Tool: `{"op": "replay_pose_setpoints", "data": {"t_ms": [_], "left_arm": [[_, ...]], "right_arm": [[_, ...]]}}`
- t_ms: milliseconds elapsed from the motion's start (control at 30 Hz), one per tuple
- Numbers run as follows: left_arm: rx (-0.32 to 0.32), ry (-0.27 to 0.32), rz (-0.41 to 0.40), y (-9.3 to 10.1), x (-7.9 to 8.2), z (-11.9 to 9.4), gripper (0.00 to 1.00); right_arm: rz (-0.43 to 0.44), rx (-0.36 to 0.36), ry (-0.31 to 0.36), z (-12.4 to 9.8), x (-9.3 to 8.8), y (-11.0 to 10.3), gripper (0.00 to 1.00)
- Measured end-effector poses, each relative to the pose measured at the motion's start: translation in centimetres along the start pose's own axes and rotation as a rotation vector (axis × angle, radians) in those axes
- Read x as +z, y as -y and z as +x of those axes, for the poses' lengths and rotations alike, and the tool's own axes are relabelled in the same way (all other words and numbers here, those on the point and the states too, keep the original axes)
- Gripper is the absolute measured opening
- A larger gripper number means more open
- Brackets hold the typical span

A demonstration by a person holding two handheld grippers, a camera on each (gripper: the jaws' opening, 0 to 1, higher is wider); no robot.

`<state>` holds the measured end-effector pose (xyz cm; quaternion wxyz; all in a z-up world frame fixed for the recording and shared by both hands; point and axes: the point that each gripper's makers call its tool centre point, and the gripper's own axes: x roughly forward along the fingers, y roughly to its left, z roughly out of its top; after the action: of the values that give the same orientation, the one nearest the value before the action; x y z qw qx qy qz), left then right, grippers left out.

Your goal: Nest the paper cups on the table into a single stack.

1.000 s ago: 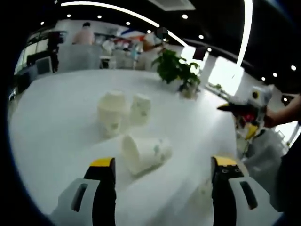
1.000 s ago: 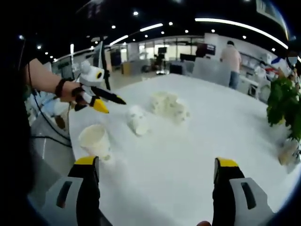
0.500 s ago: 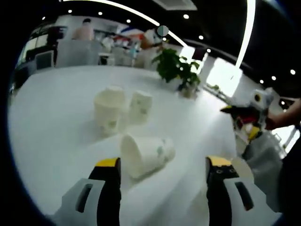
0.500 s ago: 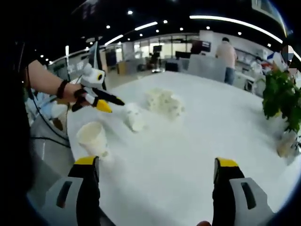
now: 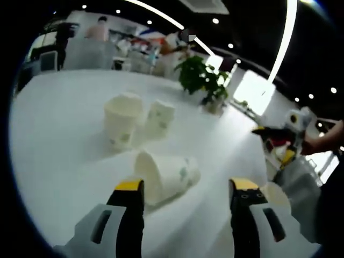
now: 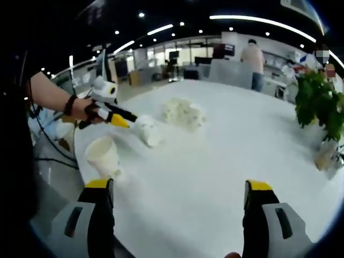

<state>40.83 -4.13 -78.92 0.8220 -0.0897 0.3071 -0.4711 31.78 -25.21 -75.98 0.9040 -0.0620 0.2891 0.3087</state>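
No stack exists yet: the left gripper, jaws spread and empty, nears the tipped white paper cup, the upright white paper cups are loose, and the right gripper waits spread.

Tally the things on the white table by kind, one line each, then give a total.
Upright paper cups: 3
Paper cups lying on their side: 1
Potted plants: 1
Total: 5

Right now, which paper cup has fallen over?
The cup nearest the left gripper lies on its side; the two cups behind stand upright.
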Motion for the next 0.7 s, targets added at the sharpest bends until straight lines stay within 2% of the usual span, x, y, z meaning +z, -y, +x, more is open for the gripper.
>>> {"op": "replay_pose_setpoints", "data": {"t_ms": [300, 700], "left_arm": [[-0.025, 0.007, -0.011, -0.04, 0.06, 0.68, 0.54], [-0.052, 0.073, -0.118, 0.14, 0.74, 0.94, 0.43]], "right_arm": [[0.012, -0.009, -0.011, -0.22, -0.45, 0.31, 0.99], [0.032, -0.009, -0.012, -0.37, -0.89, -0.15, 0.99]]}}
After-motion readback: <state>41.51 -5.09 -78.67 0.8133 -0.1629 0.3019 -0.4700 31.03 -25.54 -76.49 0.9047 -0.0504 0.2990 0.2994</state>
